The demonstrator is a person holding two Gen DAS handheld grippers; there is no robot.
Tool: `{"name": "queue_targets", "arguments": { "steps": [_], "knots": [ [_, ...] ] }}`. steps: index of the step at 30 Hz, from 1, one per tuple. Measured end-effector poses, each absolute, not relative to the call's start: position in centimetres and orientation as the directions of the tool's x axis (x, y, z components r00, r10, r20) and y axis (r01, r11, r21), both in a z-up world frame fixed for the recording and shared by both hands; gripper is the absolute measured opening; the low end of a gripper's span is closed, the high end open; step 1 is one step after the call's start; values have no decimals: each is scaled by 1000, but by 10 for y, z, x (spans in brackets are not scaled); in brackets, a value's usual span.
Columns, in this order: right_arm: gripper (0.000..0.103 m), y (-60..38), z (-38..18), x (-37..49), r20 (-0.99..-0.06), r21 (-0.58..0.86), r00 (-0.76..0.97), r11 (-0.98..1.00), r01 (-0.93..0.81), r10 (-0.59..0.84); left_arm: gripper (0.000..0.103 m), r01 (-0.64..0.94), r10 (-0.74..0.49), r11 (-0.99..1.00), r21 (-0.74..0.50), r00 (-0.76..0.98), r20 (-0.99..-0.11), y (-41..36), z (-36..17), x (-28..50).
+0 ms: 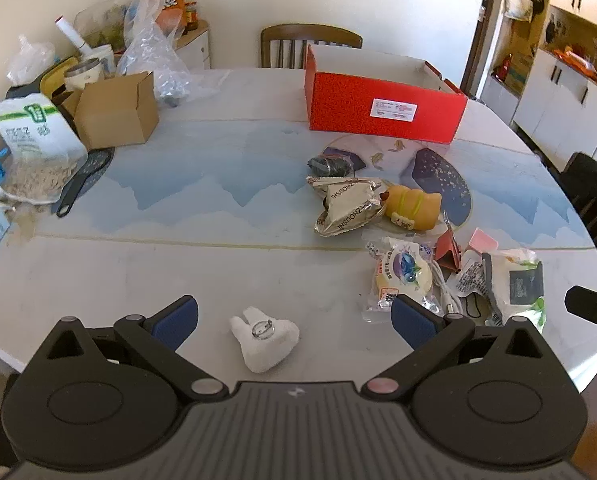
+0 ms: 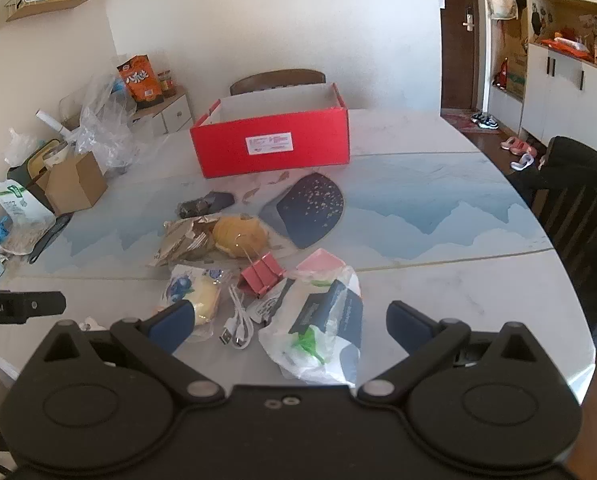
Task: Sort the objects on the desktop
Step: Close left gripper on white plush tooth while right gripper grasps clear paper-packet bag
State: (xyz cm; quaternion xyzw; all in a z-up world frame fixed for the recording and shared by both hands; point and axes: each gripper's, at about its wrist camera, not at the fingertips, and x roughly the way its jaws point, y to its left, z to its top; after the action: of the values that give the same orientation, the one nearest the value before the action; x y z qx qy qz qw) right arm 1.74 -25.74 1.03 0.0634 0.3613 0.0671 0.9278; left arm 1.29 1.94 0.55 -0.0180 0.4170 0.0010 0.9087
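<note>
Both tools are hovering low over the near edge of the tabletop [image 1: 258, 152], and nothing is being carried, so the sort looks to be at its opening step: choosing a first item. The left hand-held gripper [image 1: 294, 320] is standing released, jaws spread wide, with one white crumpled wad [image 1: 264, 340] bearing a small clear ring lying on the tabletop between its fingers. The right hand-held gripper [image 2: 290, 322] is likewise released, jaws wide, framing one white plastic bag [image 2: 318, 336] with a dark card inside. One red box [image 2: 272, 140], open-topped and apparently empty as far as its interior shows, is sitting well apart at the far side; judging by the task, it is the likely destination. Loose items, counted: one red binder clip [image 2: 260, 274], one white USB cable [image 2: 236, 326], one blueberry-print snack packet [image 2: 196, 292], one foil pouch [image 2: 184, 242], one yellow plush toy [image 2: 238, 236], one dark wrapped bundle [image 2: 204, 204], one pink block [image 2: 322, 262], one dark speckled fan-shaped piece [image 2: 312, 210]. All are clustering just beside one another between the box and the right tool. The next move probably calls for closing one tool squarely on the thing it is already bracketing; the bag looks slippery and limp, so a low, centred pinch seems advisable.
</note>
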Motion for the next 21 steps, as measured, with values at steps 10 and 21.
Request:
{"name": "queue_targets", "arguments": {
  "steps": [10, 21],
  "knots": [
    [102, -260, -8, 41, -682, 149, 717, 987, -57, 144, 103, 23, 6, 999, 29, 674, -739, 28, -24, 24],
    [98, -268, -39, 74, -731, 145, 674, 989, -3, 109, 103, 50, -24, 999, 11, 646, -763, 49, -73, 45]
  ]
}}
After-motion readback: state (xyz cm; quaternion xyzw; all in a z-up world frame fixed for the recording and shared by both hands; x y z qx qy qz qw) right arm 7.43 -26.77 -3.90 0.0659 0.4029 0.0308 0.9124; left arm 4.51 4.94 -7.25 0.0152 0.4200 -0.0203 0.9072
